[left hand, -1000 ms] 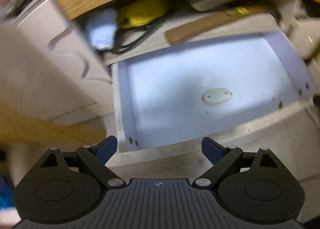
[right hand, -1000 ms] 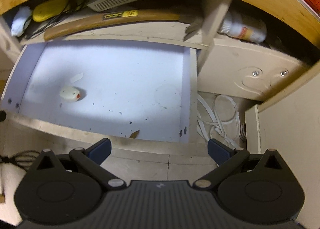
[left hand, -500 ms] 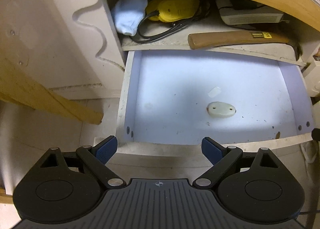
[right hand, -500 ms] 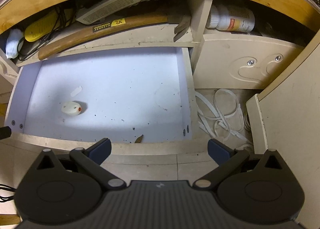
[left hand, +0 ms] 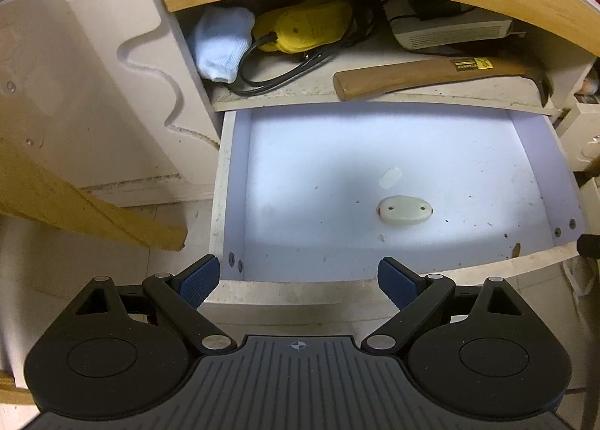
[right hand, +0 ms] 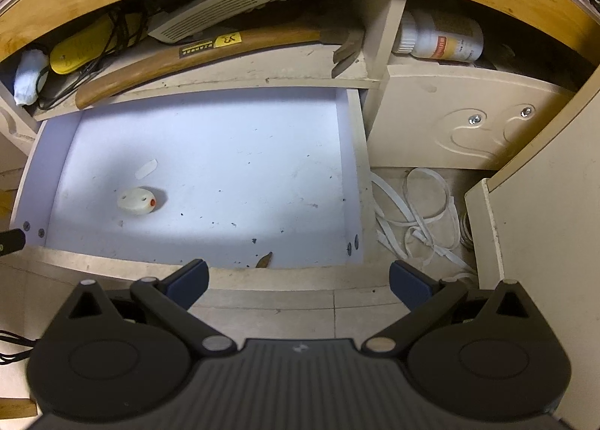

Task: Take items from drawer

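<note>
A pulled-out drawer (left hand: 225, 186) with a white floor lies below both cameras; its right wall (right hand: 354, 167) shows in the right wrist view. On its floor sits a small cream oval piece (left hand: 405, 213) with two holes, showing a red dot on its end (right hand: 137, 202) in the right wrist view. A pale flat scrap (left hand: 390, 176) (right hand: 145, 169) lies just behind it. My left gripper (left hand: 299, 281) hangs open over the drawer's front edge, empty. My right gripper (right hand: 299, 283) is open too, near the drawer's front right corner, with nothing between its fingers.
On the shelf above the drawer lie a wooden-handled hammer (left hand: 431, 73), a yellow device with a black cord (left hand: 303, 30), a white sock (left hand: 221, 45) and a grey box (left hand: 450, 34). A white bottle (right hand: 438, 41) lies to the right. White straps (right hand: 412, 212) lie on the floor. A wooden plank (left hand: 75, 205) leans at left.
The left wrist view has swung from blurred and tilted to steady and level with the drawer. The right gripper has drawn slightly back and right. Both grippers stay open.
</note>
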{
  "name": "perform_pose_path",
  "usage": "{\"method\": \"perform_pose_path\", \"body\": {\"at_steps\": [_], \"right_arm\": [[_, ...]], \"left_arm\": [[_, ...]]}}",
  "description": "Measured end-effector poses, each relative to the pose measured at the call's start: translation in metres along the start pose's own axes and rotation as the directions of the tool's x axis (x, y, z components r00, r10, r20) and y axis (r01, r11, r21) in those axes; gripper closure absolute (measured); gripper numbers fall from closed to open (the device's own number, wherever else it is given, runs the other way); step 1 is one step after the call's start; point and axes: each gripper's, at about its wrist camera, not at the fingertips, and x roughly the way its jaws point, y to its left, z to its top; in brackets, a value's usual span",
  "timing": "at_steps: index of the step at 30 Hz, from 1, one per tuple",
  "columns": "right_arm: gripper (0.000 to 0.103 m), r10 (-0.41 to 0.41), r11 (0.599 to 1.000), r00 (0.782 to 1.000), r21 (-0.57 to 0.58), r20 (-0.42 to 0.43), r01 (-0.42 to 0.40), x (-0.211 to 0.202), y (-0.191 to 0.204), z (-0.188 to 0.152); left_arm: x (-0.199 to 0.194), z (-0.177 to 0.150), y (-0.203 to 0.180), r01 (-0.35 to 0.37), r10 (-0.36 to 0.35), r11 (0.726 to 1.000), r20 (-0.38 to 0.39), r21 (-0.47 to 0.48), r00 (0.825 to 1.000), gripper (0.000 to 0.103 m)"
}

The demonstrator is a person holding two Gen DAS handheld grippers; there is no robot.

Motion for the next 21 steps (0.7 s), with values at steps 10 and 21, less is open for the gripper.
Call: {"method": "perform_pose_path", "body": {"at_steps": [10,21], "right_arm": [[0.0,0.002,1.0,1.0,-0.005,-0.002,-0.002,0.0,0.001,0.0],[0.0,0.009,1.0,1.0,-0.023,0.004,-0.009,-0.001,0.005,0.0]], "left_arm": [[-0.005,0.004,-0.006,0.109,-0.113,0.991,0.056,0.073,0.992,0.01],[-0.012,0.008,-0.021,0.234,-0.254,0.955,0.097,0.183,0.962,0.011]]}}
